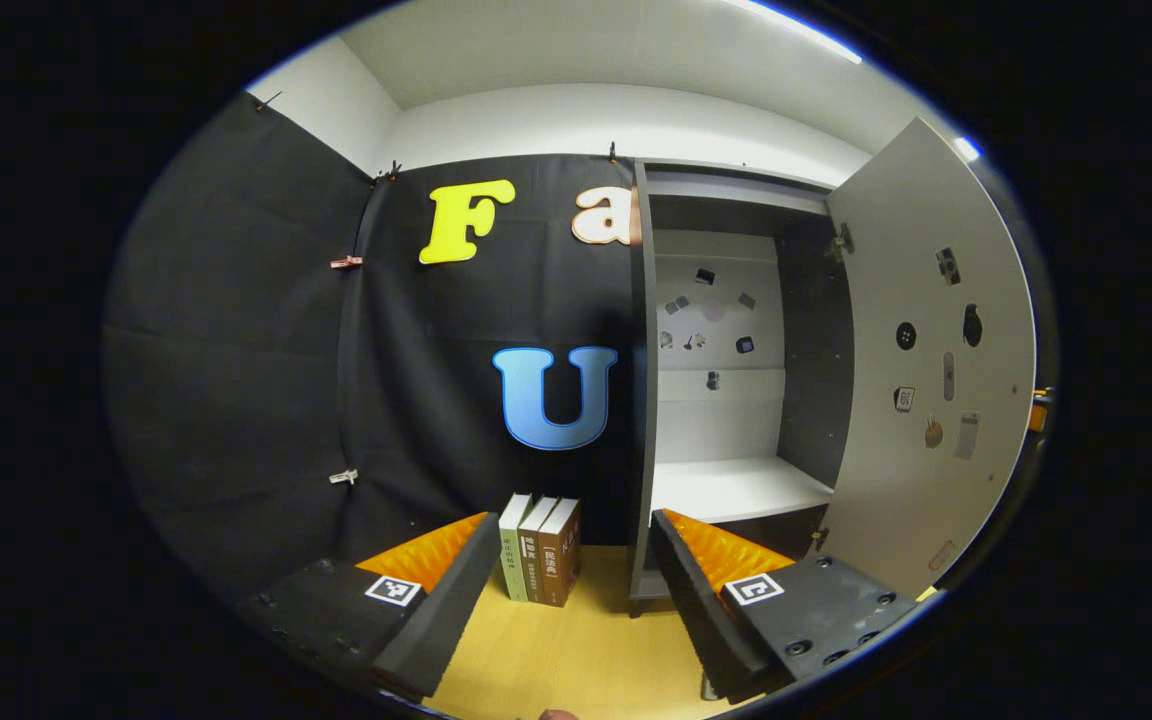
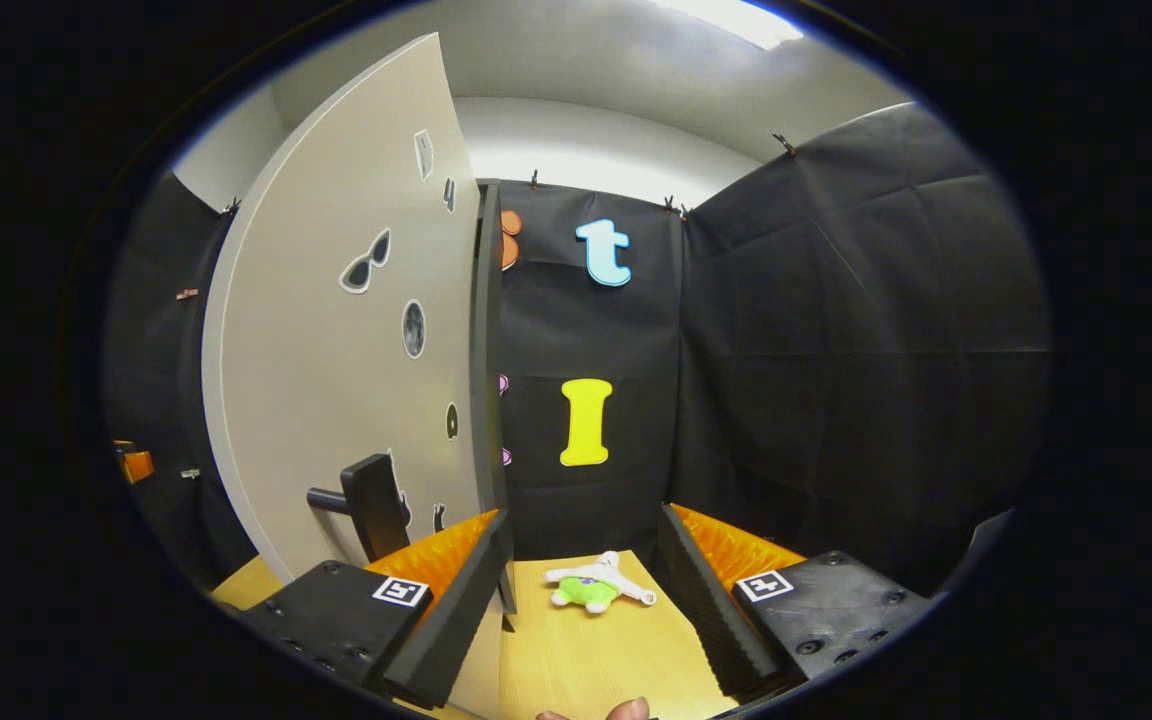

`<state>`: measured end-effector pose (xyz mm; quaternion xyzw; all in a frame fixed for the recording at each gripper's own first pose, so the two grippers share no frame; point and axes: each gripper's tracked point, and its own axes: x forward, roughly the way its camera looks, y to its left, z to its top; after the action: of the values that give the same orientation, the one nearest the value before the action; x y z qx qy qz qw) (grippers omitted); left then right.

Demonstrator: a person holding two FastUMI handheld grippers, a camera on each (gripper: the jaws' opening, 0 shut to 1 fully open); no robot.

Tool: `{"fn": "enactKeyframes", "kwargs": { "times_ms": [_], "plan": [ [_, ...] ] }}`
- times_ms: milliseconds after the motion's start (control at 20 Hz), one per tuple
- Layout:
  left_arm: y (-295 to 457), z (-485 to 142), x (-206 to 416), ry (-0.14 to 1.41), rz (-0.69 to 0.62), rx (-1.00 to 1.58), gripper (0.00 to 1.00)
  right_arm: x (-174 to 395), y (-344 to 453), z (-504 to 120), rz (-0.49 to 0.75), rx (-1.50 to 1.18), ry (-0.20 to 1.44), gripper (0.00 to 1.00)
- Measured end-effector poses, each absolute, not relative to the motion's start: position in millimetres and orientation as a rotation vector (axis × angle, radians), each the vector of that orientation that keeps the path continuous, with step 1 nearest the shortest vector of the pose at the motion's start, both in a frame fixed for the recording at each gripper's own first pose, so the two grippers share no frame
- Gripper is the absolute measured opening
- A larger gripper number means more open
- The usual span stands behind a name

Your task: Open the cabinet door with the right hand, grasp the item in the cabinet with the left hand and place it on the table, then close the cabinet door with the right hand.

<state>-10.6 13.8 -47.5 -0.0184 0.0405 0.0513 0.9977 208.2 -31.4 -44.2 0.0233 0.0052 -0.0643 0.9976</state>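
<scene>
Cabinet [image 1: 736,400] stood open, door [image 1: 926,380] swung wide, shelf [image 1: 736,488] bare. Plush toy [image 2: 596,585] lay on table [image 2: 586,660] near back edge. Left gripper [image 1: 576,600] and right gripper [image 2: 584,610] both spread, holding nothing. Books [image 1: 541,548] upright beside cabinet.

Wooden table [image 1: 576,650]: three books [image 1: 541,548] upright at back, spines touching, just beside cabinet [image 1: 644,400] base. Small plush toy [image 2: 596,585] lying flat on tabletop.

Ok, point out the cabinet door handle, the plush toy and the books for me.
door handle [image 2: 373,505]: right gripper view, on the handle's dark upright grip.
plush toy [image 2: 591,588]: right gripper view, on its green body.
books [image 1: 539,548]: left gripper view, on the middle book's spine.
</scene>
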Motion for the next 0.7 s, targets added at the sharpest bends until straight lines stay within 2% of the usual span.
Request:
{"fn": "enactKeyframes", "kwargs": {
  "times_ms": [300,350,500,700],
  "plan": [
    [23.9,-47.7,-7.3,0.080,0.082,-0.031,0.94,200.8,12.5,-43.9,-0.106,0.050,0.011,0.96],
    [25.3,-49.4,-6.8,0.081,0.079,-0.030,0.94,182.5,0.6,-34.2,-0.105,0.049,0.011,0.96],
    [26.4,-50.0,-4.1,0.083,0.065,-0.021,0.92,184.6,14.2,-35.2,-0.105,0.061,0.011,0.96],
    [25.0,-49.4,0.1,0.077,0.044,-0.012,0.94,185.6,32.6,-36.1,-0.091,0.063,0.010,0.96]
  ]
}}
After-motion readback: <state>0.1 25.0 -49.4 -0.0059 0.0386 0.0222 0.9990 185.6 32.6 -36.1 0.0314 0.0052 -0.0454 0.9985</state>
